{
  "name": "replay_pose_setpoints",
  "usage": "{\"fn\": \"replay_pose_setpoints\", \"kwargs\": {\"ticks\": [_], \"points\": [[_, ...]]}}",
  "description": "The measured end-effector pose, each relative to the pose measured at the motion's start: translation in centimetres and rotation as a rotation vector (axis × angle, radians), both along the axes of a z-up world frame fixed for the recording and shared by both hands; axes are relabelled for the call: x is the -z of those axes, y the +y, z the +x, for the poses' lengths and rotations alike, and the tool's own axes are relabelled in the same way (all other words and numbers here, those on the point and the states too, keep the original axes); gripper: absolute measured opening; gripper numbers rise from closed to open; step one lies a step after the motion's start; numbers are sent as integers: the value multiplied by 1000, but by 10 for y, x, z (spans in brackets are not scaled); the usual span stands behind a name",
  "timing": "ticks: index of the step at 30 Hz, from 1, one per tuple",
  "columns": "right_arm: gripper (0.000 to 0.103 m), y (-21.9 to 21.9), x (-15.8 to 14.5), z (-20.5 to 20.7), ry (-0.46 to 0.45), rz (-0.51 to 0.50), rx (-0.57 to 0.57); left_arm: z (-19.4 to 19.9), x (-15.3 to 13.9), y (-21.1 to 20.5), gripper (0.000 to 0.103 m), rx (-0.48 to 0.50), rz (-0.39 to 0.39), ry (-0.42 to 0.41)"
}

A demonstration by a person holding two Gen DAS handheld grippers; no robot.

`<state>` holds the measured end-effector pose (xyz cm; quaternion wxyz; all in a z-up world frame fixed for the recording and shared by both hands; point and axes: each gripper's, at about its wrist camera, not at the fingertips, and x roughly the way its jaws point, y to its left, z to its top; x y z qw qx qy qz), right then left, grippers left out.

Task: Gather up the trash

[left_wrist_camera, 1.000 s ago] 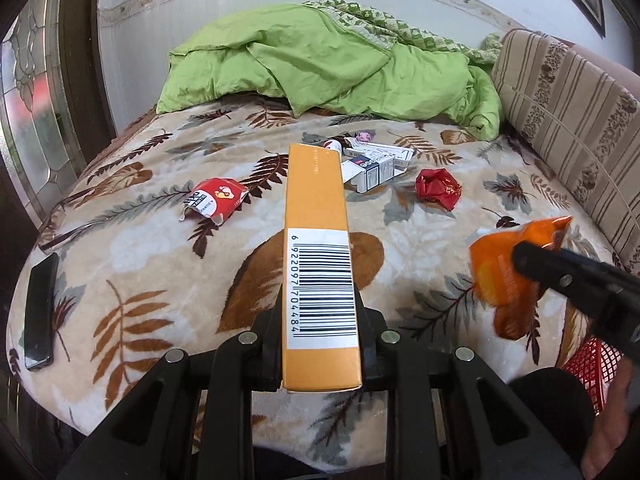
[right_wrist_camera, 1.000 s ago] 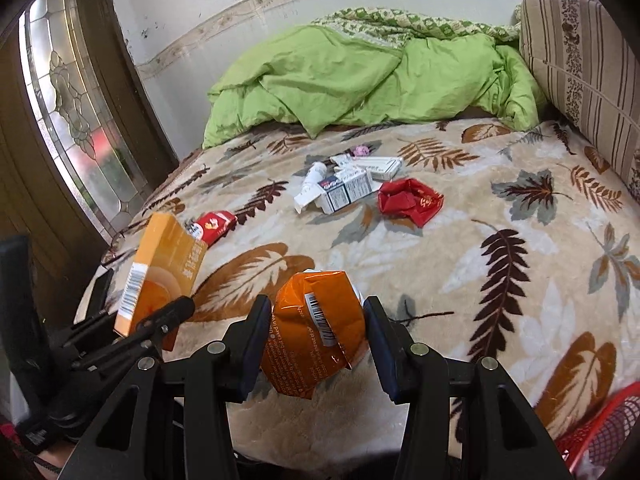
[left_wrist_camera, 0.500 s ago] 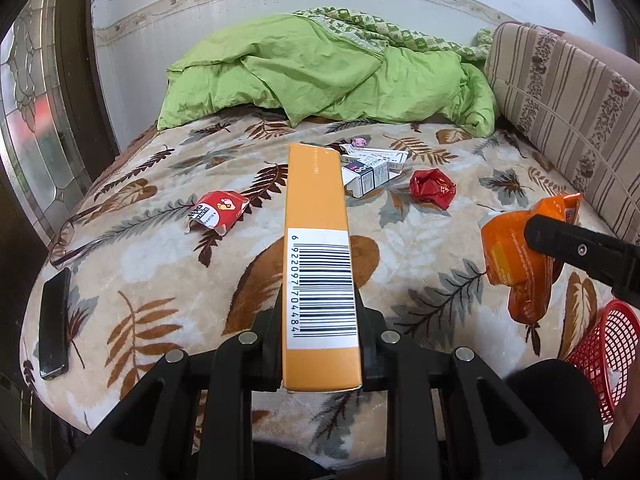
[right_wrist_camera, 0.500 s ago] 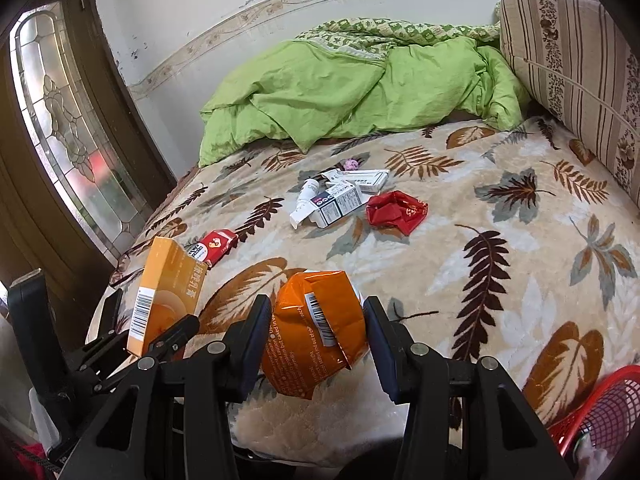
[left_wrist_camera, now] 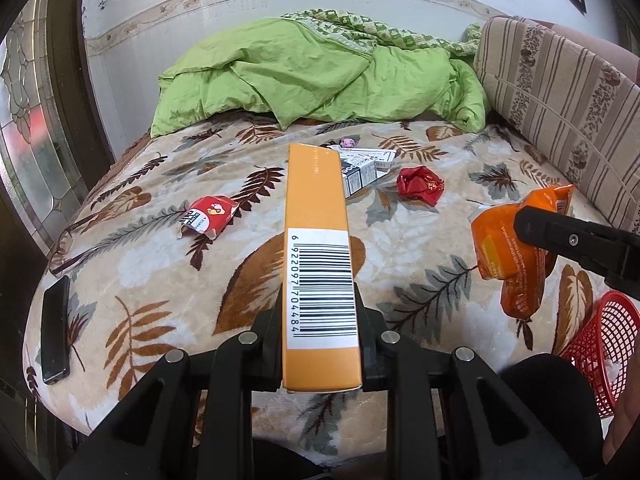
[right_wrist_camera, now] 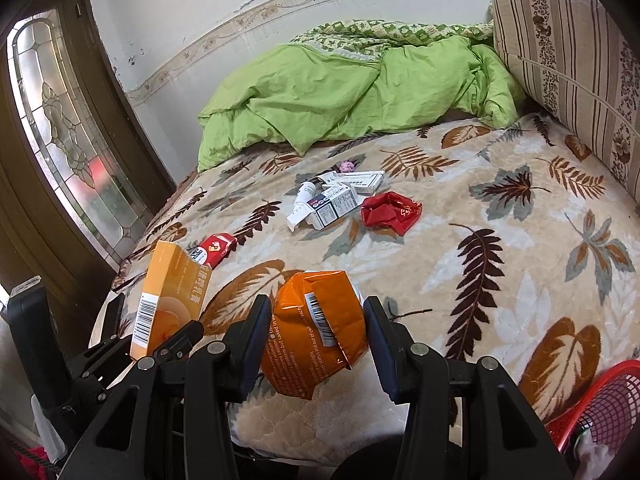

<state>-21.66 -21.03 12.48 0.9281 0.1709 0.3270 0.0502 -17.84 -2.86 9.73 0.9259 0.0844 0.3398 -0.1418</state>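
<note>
In the left wrist view, the left tool was clenched on a long orange carton with its barcode face up, held over the near edge of the bed. Ahead of it lay a small red packet, some white boxes and a crumpled red wrapper; off to its right the right tool gripped an orange snack bag, and below that stood a red mesh basket with something pale inside. In the right wrist view, the right tool was closed on the orange snack bag, the basket sitting low to its right, holding a little whitish scrap. Both pieces seemed picked and awaiting drop-off; the next move probably called for swinging each tool over the basket and releasing.
</note>
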Motion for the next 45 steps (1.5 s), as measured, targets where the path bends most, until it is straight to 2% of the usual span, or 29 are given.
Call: {"fn": "replay_pose_setpoints", "kwargs": {"ticks": [45], "points": [[51,-3,2,-5,19,-10,12,-3,1,-5,24,7,0,6]]}}
